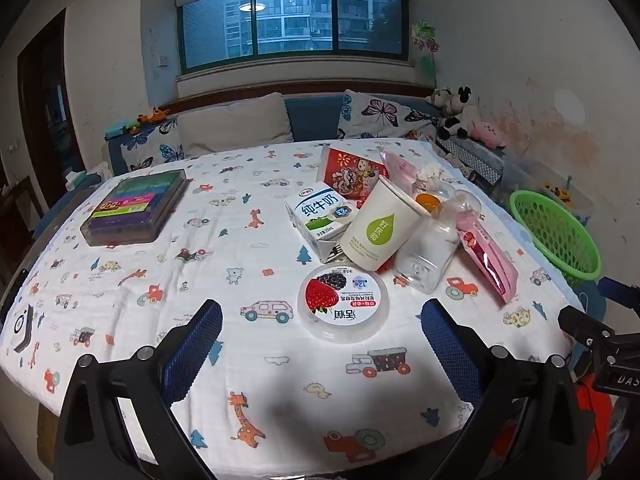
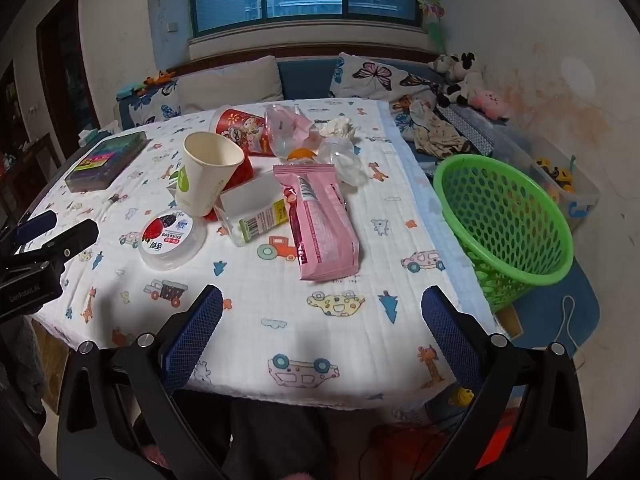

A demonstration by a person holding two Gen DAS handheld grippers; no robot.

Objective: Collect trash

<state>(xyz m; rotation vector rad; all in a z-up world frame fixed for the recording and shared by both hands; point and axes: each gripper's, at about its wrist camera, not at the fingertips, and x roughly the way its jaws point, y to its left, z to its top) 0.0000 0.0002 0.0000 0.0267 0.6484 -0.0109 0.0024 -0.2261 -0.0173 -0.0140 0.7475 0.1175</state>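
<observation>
Both sets of my jaws were spread wide, nothing between them. Left gripper hung over the near cloth, tub lying just ahead between its fingers, carton and cup further ahead. Right gripper hung over bare cloth; pink pack ahead, bottle ahead-left, basket off the table's edge beyond my right finger. Nothing collected yet, by my read. Best plan: left takes the tub by its rim, low and level; right takes the pack across its short width, then swings to the basket.
</observation>
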